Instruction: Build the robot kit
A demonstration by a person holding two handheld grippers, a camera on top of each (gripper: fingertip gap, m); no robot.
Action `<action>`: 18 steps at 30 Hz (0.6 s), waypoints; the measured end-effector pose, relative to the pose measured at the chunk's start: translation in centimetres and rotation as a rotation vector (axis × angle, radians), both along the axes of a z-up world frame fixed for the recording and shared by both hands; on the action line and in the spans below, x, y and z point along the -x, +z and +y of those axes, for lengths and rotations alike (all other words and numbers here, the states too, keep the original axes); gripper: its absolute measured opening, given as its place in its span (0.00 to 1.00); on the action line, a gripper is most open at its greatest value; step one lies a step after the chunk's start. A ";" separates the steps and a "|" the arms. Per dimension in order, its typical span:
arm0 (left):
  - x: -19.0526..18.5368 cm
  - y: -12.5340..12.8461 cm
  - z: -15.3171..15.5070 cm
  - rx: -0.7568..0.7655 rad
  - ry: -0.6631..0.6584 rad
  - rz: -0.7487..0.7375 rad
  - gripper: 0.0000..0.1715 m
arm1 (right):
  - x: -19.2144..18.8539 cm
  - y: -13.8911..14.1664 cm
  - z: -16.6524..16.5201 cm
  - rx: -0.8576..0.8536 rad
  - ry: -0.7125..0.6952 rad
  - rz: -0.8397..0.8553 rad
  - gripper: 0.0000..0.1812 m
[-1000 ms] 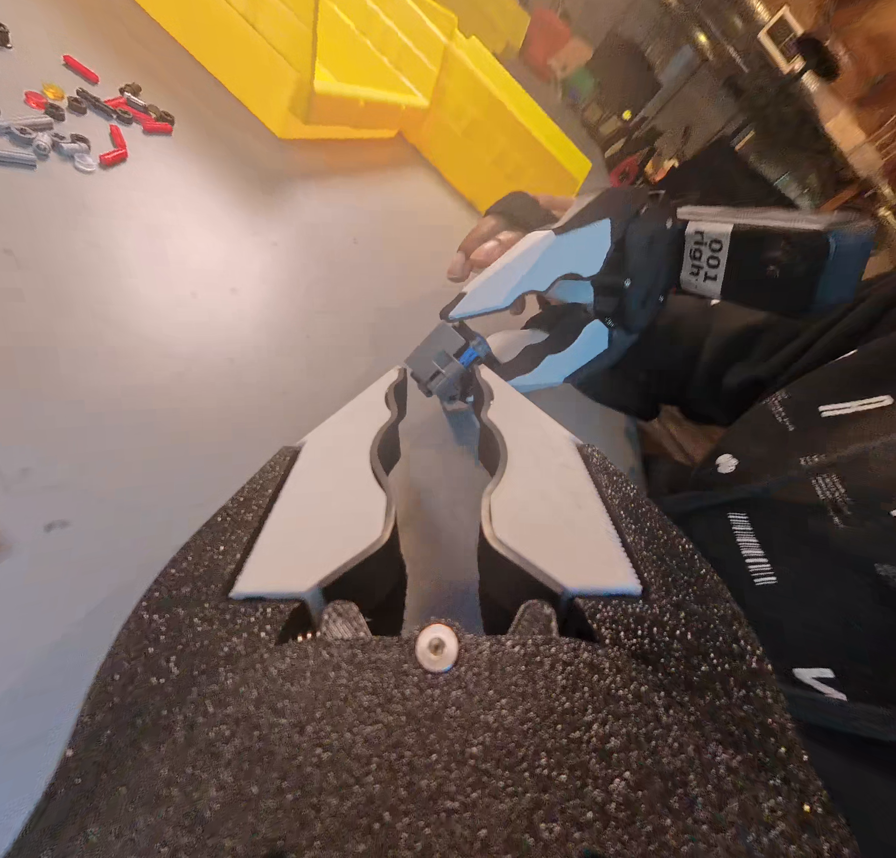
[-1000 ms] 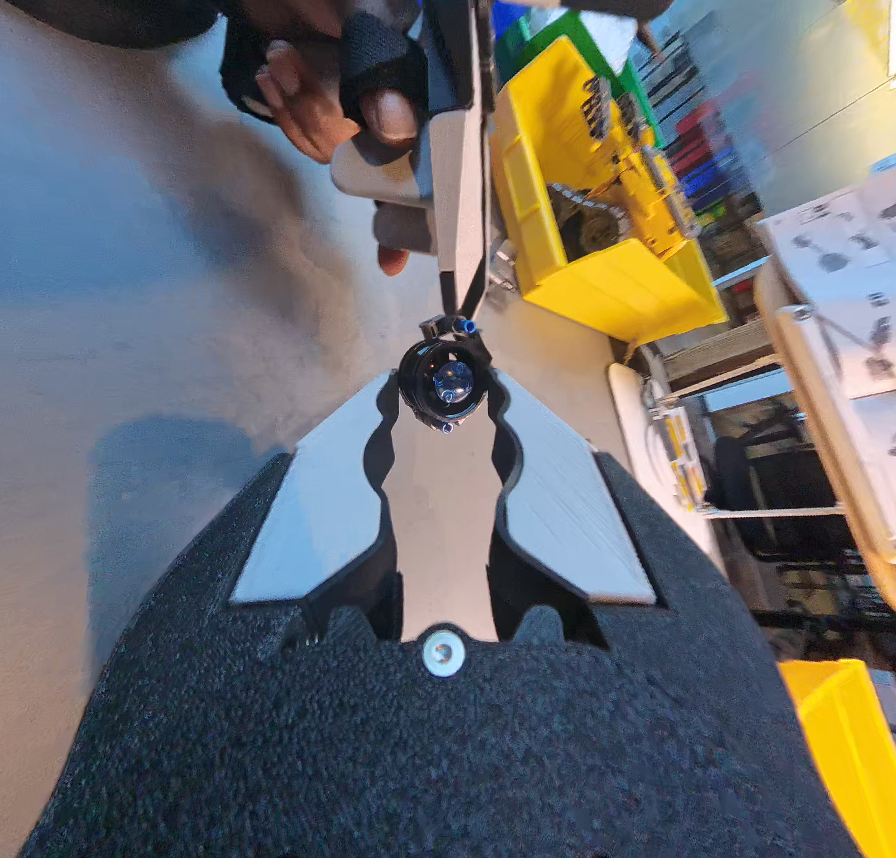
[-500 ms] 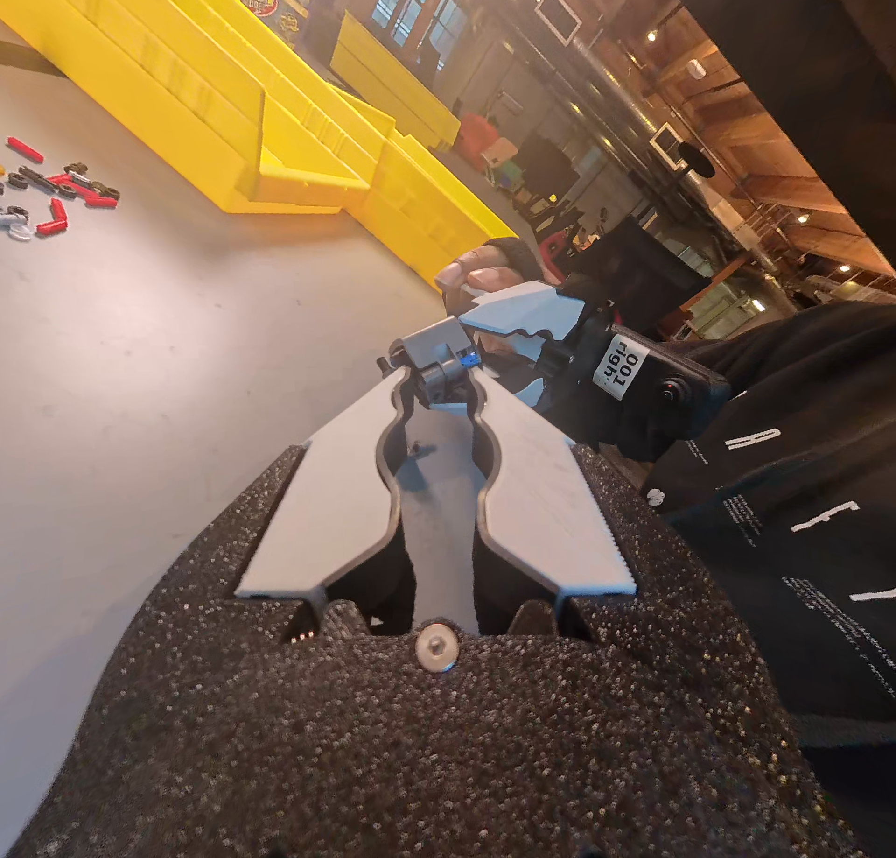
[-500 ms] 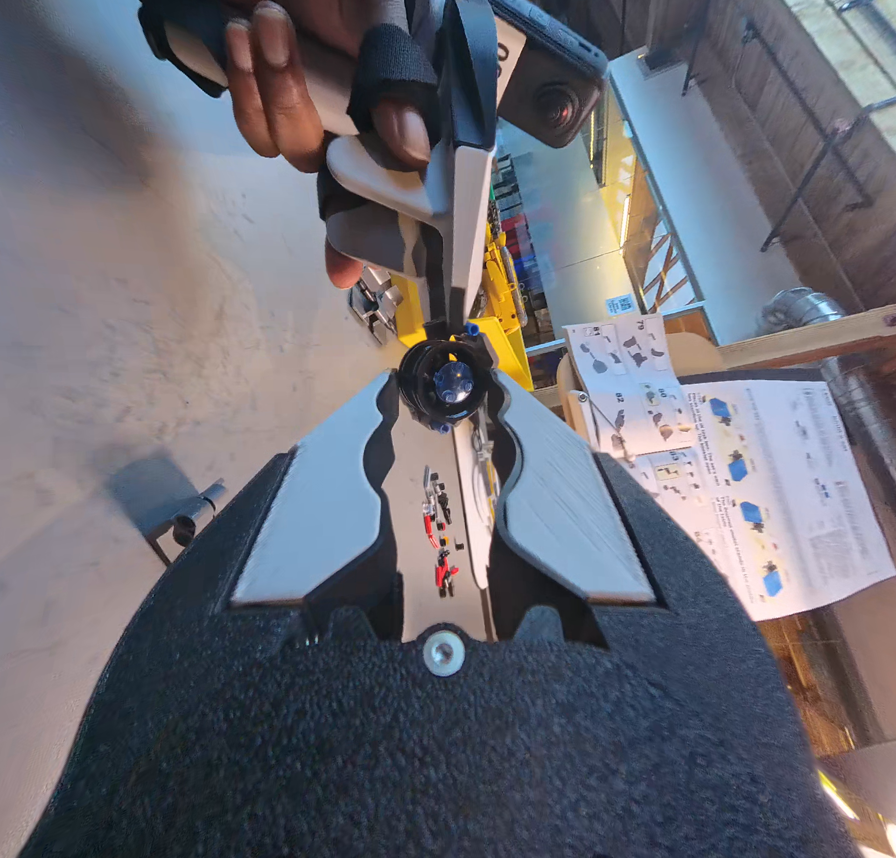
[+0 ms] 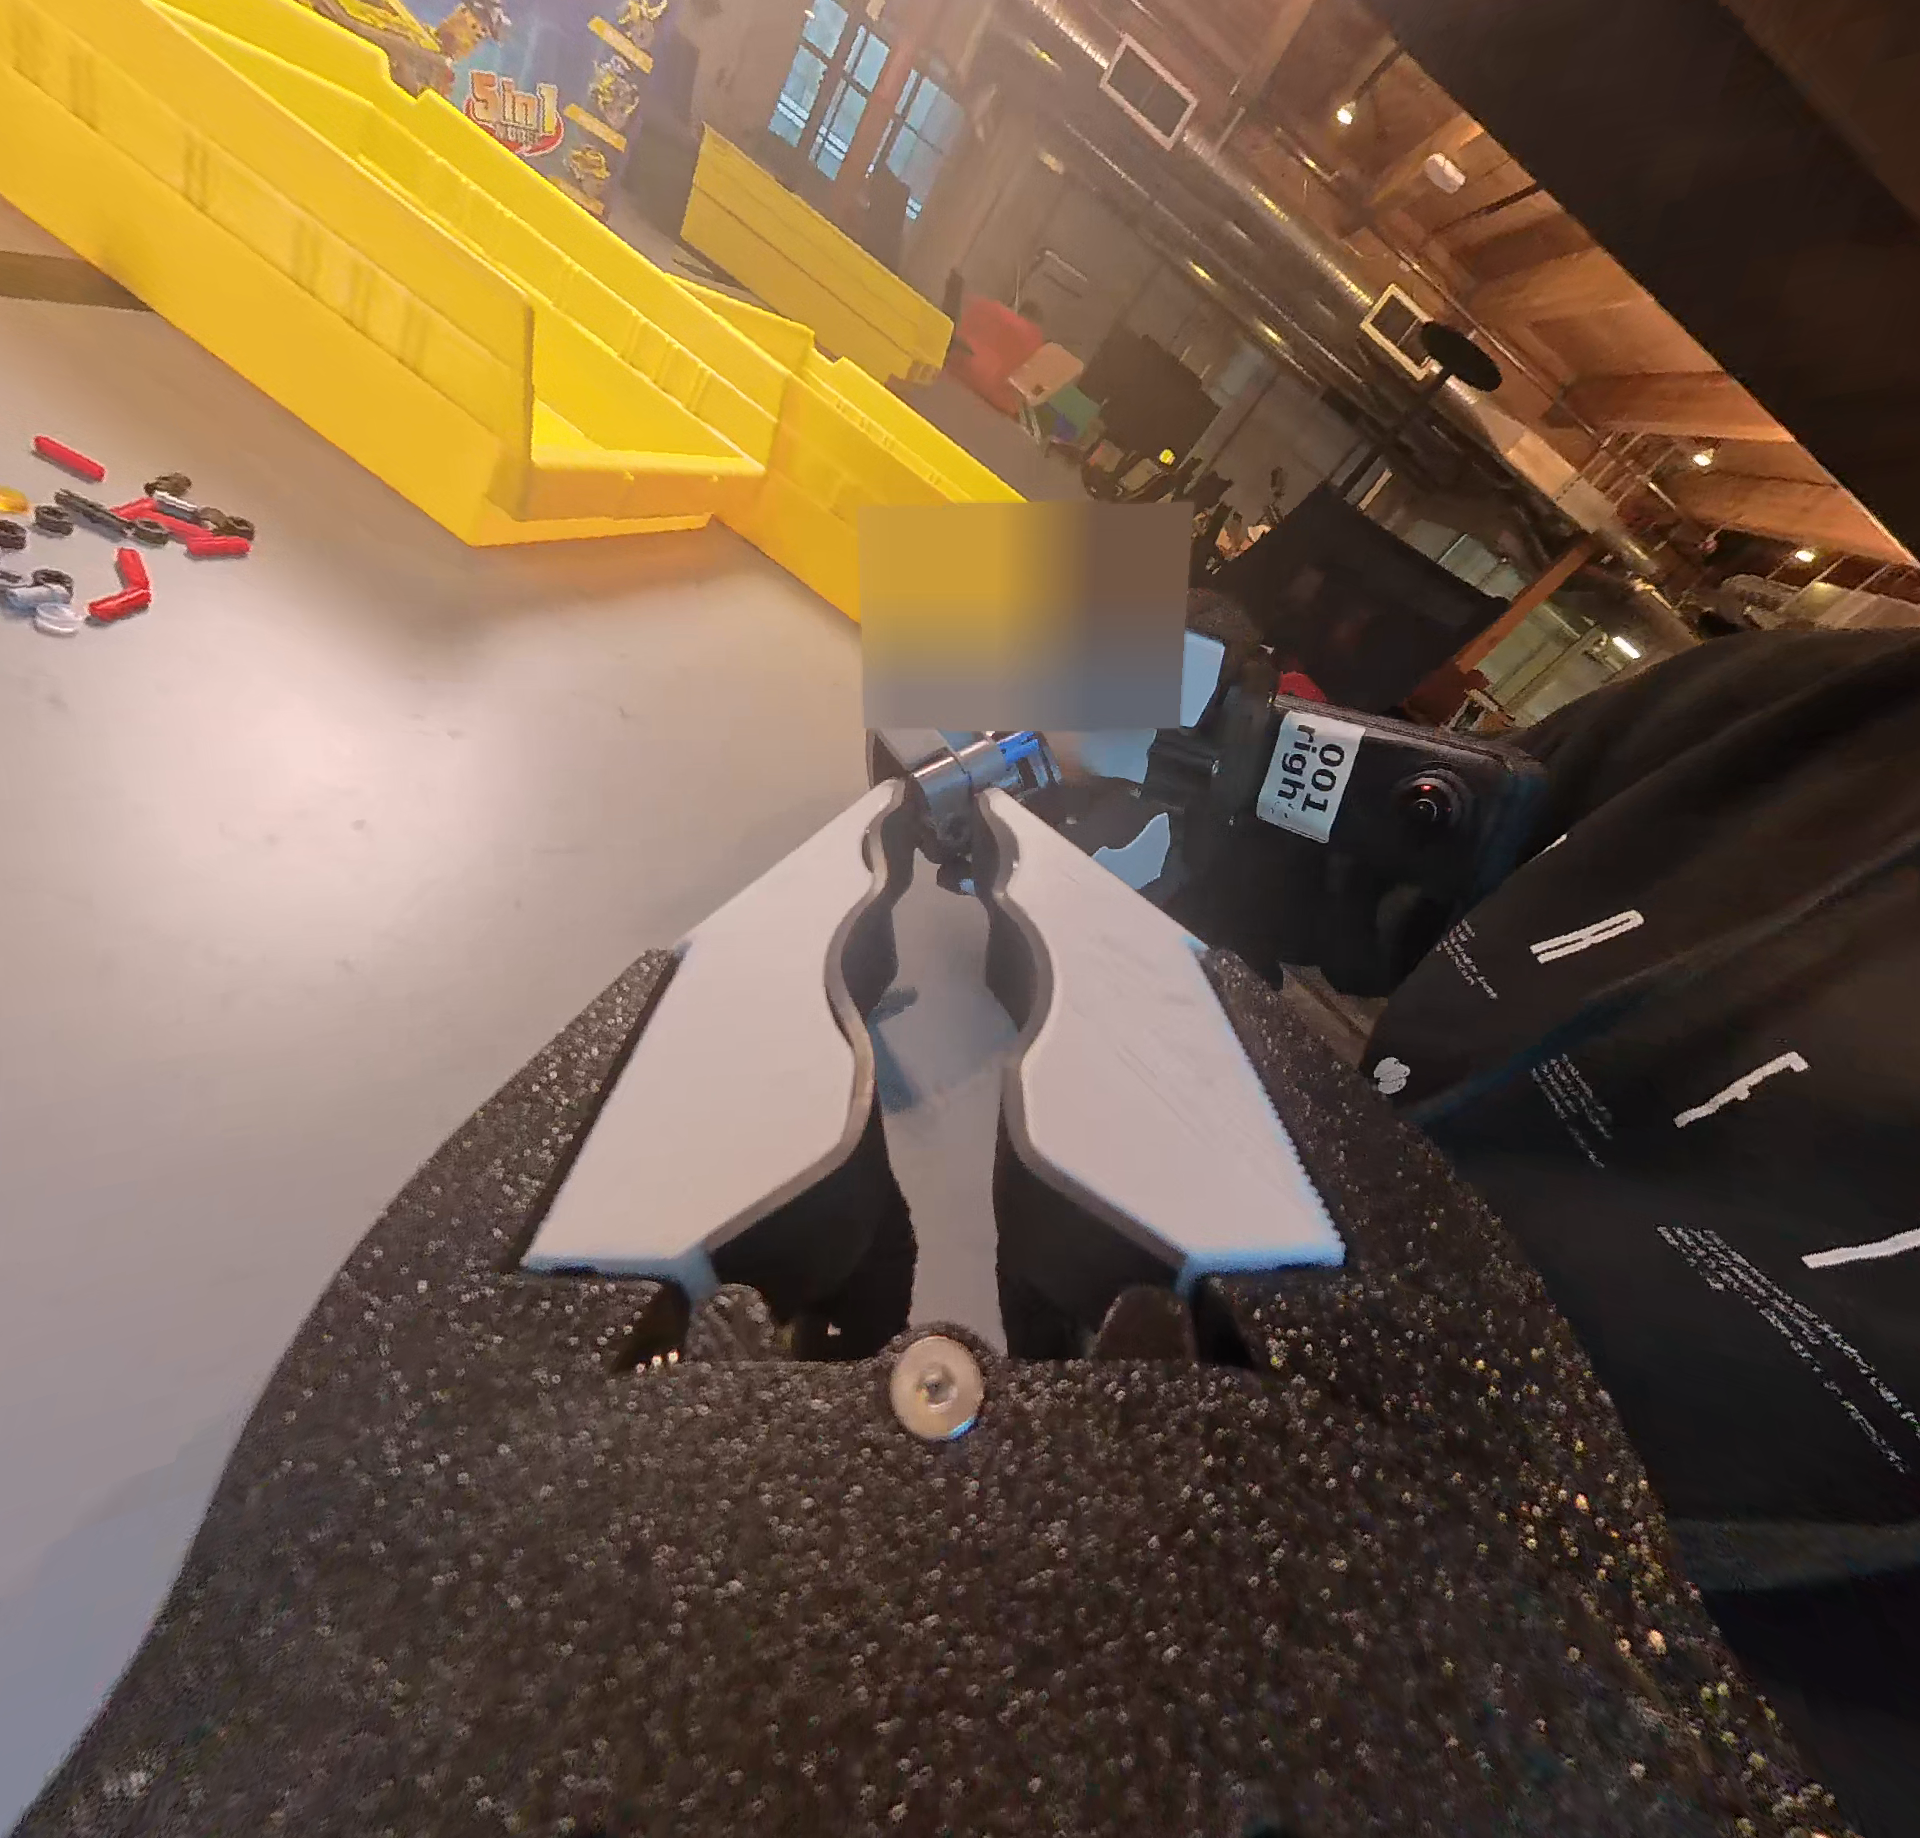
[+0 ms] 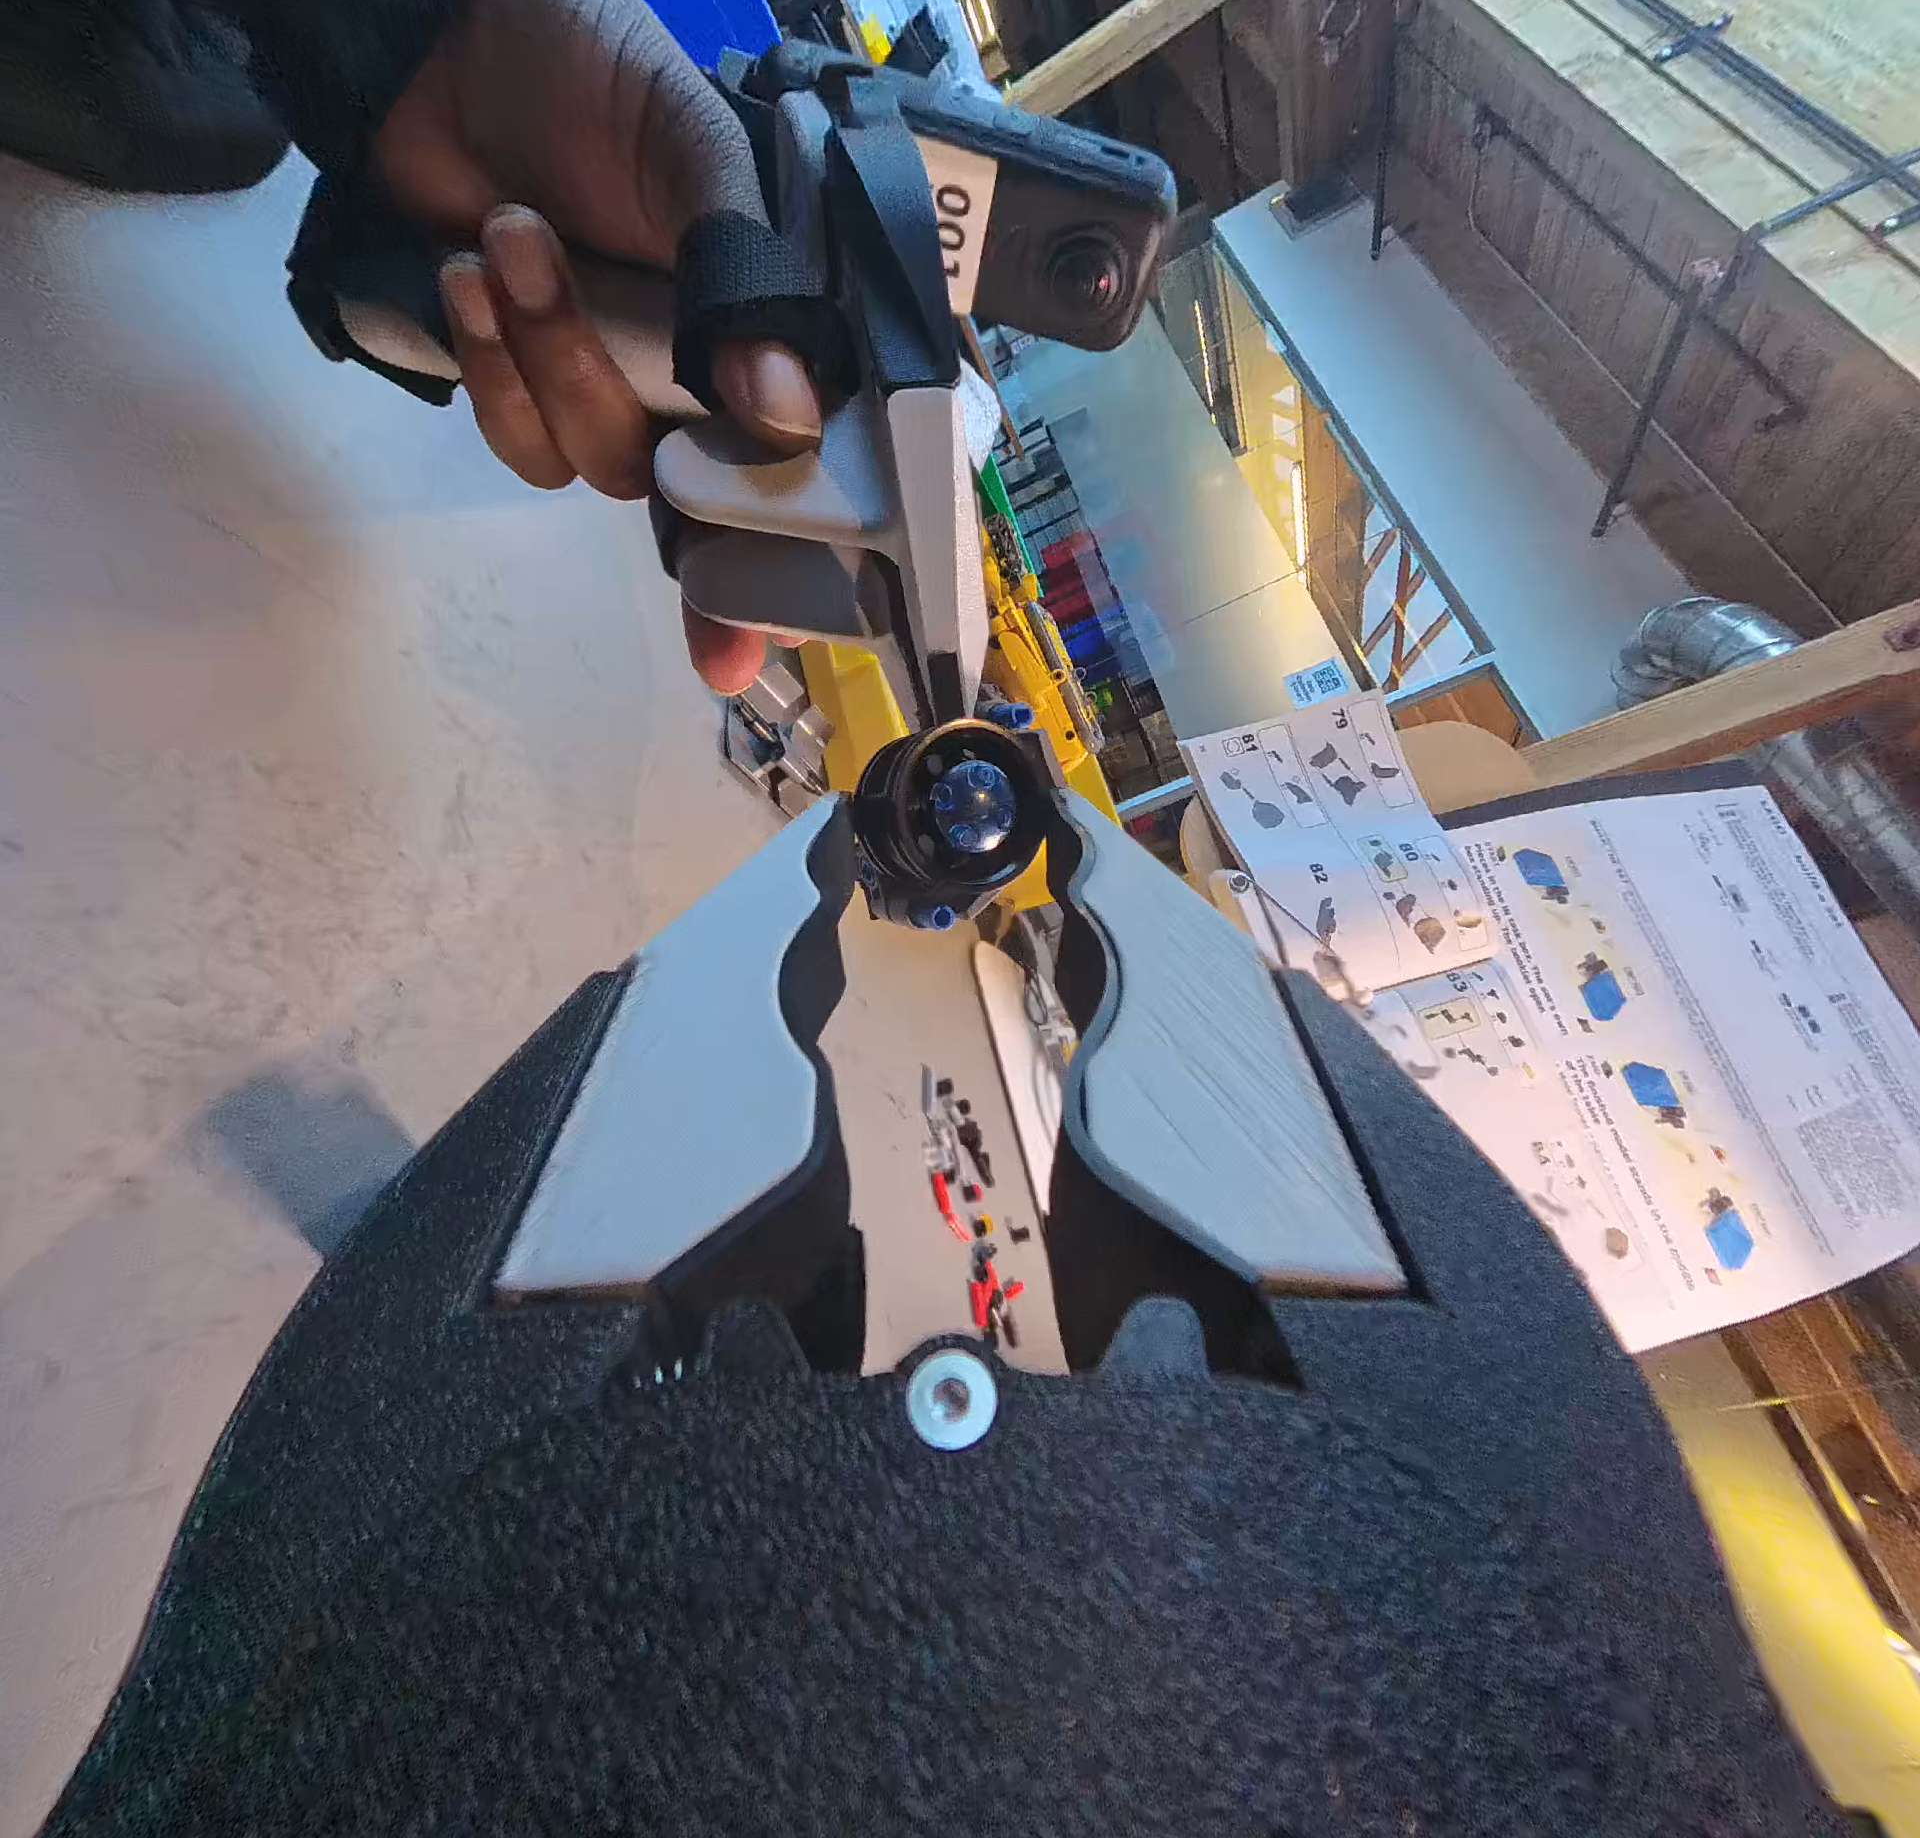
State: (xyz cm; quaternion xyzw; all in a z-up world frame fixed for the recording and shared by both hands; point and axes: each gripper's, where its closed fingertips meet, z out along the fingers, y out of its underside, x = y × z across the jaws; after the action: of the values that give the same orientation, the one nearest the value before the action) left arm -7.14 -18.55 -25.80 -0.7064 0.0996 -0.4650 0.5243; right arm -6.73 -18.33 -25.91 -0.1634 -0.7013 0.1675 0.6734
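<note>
Right wrist view, right gripper (image 6: pixel 951 832) clamping black wheel assembly (image 6: pixel 945 817), raised above table (image 6: pixel 260 749)

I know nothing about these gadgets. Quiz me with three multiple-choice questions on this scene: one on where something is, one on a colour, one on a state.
1. Where do the loose small parts lie?
A. On the grey table
B. Inside a yellow bin
C. On the instruction sheets

2. What colour are the pins sticking out of the round black piece?
A. Red
B. Blue
C. Green

3. What is the right gripper doing?
A. Open and empty
B. Lying on the table
C. Shut on the round black piece

Answers: 1 A, they are scattered on the bare tabletop beside the bins. 2 B, blue tips show at its edges. 3 C, both fingers press against its sides.
</note>
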 end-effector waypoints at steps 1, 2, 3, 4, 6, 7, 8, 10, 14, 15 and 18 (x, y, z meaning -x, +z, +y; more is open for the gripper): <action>0.0 0.0 0.0 0.007 -0.010 -0.020 0.06 | -0.1 0.1 -0.1 0.035 0.014 0.002 0.20; 0.0 0.1 0.0 0.014 -0.018 -0.045 0.06 | -0.1 0.2 0.0 0.061 0.017 0.000 0.20; 0.0 0.1 0.0 0.019 -0.024 -0.071 0.06 | -0.1 0.3 0.1 0.072 0.017 0.001 0.20; 0.0 0.3 0.0 0.021 -0.038 -0.105 0.06 | -0.2 0.4 0.0 0.094 0.025 0.003 0.20; 0.0 0.5 -0.2 0.026 -0.072 -0.155 0.07 | -0.2 0.5 0.0 0.246 0.066 -0.021 0.20; 0.1 0.6 -0.2 0.015 -0.074 -0.156 0.13 | -0.2 0.5 0.2 0.362 0.089 -0.043 0.20; 0.2 0.9 -0.2 -0.008 -0.070 -0.142 0.18 | -0.4 0.3 0.3 0.503 0.132 -0.078 0.20; 0.3 1.2 -0.3 -0.058 -0.058 -0.079 0.21 | -0.7 1.0 0.7 0.868 0.228 -0.119 0.20; -0.2 0.9 -0.4 -0.130 -0.033 0.059 0.23 | -1.3 2.9 1.4 1.549 0.502 -0.229 0.20; -0.5 1.0 -0.5 -0.145 -0.037 0.065 0.23 | -1.5 3.2 1.6 1.671 0.563 -0.252 0.20; -1.0 0.8 -0.4 -0.163 -0.029 0.097 0.23 | -1.8 3.3 1.3 1.942 0.724 -0.354 0.20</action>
State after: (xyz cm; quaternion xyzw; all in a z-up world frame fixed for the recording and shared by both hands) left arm -6.10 -18.92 -24.95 -0.6814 0.1726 -0.4284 0.5678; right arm -4.96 -17.00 -22.61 -0.4359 -0.3609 0.8229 0.0508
